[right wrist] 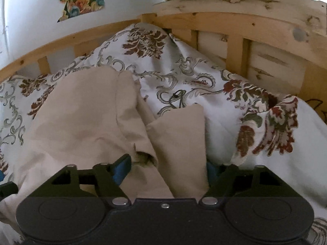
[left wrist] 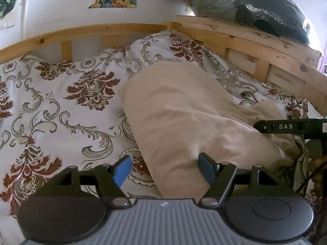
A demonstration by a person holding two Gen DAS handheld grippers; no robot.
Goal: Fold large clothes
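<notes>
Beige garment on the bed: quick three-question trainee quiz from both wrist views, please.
1. True or false: the beige cloth garment lies on a floral-patterned white bedspread.
2. The left gripper is: A) open B) shut C) out of view.
3. What material is the bed frame?

Key: 1 true; 2 A; 3 light knotty wood.

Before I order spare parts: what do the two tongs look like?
Both tongs, left and right, share black angular linkage arms, silver pivot bolts, round black discs and blue finger pads. The left's body is ribbed grey; the right's shows white "DAS" lettering.
</notes>
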